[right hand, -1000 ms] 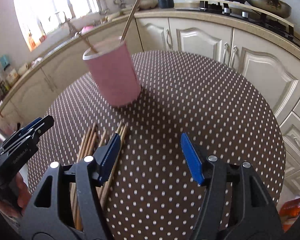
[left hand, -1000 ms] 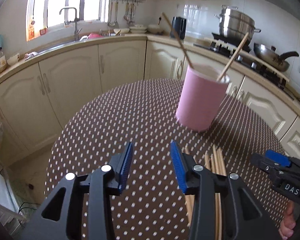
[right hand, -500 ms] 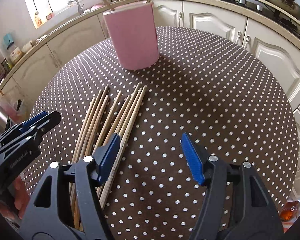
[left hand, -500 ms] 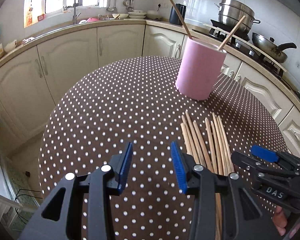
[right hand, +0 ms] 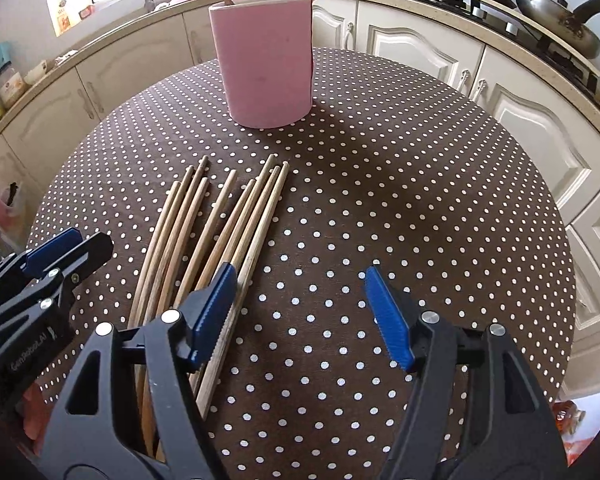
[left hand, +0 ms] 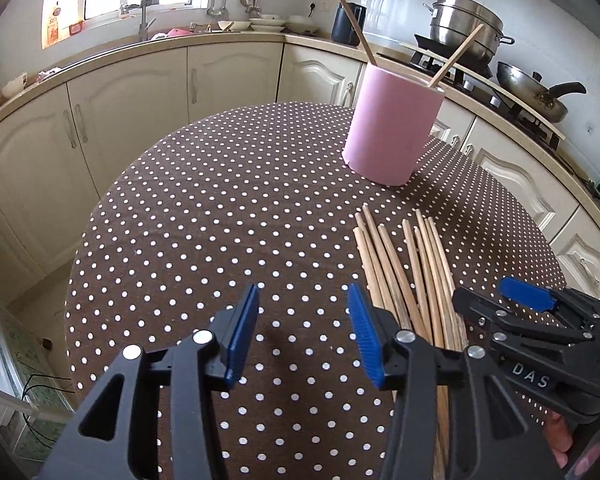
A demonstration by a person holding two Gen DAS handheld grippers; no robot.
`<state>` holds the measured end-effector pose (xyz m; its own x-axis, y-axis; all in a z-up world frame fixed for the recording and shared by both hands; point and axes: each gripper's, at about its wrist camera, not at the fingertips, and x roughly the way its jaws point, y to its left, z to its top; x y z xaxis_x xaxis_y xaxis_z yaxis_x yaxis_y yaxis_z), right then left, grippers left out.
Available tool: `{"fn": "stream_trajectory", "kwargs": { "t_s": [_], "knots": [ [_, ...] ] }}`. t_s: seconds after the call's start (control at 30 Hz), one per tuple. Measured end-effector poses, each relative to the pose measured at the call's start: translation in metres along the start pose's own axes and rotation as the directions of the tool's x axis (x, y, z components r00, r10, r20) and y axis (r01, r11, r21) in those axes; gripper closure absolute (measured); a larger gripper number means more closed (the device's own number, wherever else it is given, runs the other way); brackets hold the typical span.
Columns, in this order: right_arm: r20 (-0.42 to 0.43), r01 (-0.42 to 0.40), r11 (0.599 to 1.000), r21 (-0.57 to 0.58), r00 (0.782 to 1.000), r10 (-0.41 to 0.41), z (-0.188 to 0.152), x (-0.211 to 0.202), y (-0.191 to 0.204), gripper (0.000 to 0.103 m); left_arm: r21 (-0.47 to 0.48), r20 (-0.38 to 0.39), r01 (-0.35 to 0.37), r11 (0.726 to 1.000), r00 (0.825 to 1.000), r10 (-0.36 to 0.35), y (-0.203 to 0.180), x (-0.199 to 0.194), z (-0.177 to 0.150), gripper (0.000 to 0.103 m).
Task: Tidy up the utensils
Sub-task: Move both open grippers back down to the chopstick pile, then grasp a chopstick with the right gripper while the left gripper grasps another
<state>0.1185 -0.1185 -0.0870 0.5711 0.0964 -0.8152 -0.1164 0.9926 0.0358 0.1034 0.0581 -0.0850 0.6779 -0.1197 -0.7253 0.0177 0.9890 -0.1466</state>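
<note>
Chopsticks (right hand: 220, 232), wooden, loose, fanned flat on the spotted desk (right hand: 380, 200); lying between the two pairs of tongs, just right of the left tongs (left hand: 304, 332) and under the left pad of the right tongs (right hand: 300, 312); thin tips aimed away toward the pink holder (right hand: 266, 60), thick ends running back beneath the tong bodies and out of sight.

Left tongs opening, nothing between the pads, only bare cloth; right tongs apart too, gap over bare cloth, sticks off to their left side and not yet straddled.

Likely light, stiff, smooth and round, so prone to roll and to slip sideways out of a pinch; packed side by side and partly crossing, so easy to drag a neighbour along; hardly fragile, though thin at the tips. Best taken across the shaft near the middle or slightly toward the thick end, outermost stick first, pads square to the wood; a hold near the tip would probably let the stick swing.

Holder upright well beyond the stick tips, two sticks already leaning inside; probably light enough to tip if knocked at the rim.
</note>
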Motion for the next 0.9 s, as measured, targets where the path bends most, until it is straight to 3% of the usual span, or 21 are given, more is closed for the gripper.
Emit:
{"fn": "stream_trajectory", "kwargs": {
  "t_s": [0.13,0.23,0.27,0.3,0.4,0.63,0.9],
  "knots": [
    [-0.003,0.038,0.999,-0.019,0.999,-0.038,0.001,0.003,0.005,0.038,-0.011,0.001,-0.011,1.0,1.0,0.011,0.005,0.001,0.001,0.054],
    [-0.015,0.028,1.0,-0.012,0.999,-0.028,0.004,0.004,0.006,0.045,-0.022,0.005,-0.011,1.0,1.0,0.011,0.009,0.0,0.003,0.054],
    [-0.013,0.021,1.0,-0.02,1.0,-0.021,0.005,0.004,0.007,0.055,-0.023,0.008,-0.008,1.0,1.0,0.008,0.009,-0.001,0.004,0.054],
    [-0.003,0.017,0.999,-0.034,1.0,-0.017,0.004,0.003,0.008,0.071,-0.022,0.01,-0.005,1.0,1.0,0.005,0.009,-0.002,0.004,0.054],
    [0.009,-0.013,0.998,-0.058,1.0,0.013,0.003,0.0,0.011,0.094,-0.023,0.01,0.009,1.0,1.0,-0.009,0.008,-0.003,0.004,0.054],
    [0.031,-0.173,0.984,0.037,0.985,0.172,0.001,0.0,-0.018,0.097,0.022,-0.018,0.067,0.998,0.998,-0.066,-0.008,-0.003,0.005,0.051],
    [0.046,-0.204,0.977,0.056,0.978,0.202,0.0,0.002,-0.025,0.097,0.066,-0.079,0.036,0.997,0.996,-0.031,-0.023,0.016,0.004,0.051]
  ]
}}
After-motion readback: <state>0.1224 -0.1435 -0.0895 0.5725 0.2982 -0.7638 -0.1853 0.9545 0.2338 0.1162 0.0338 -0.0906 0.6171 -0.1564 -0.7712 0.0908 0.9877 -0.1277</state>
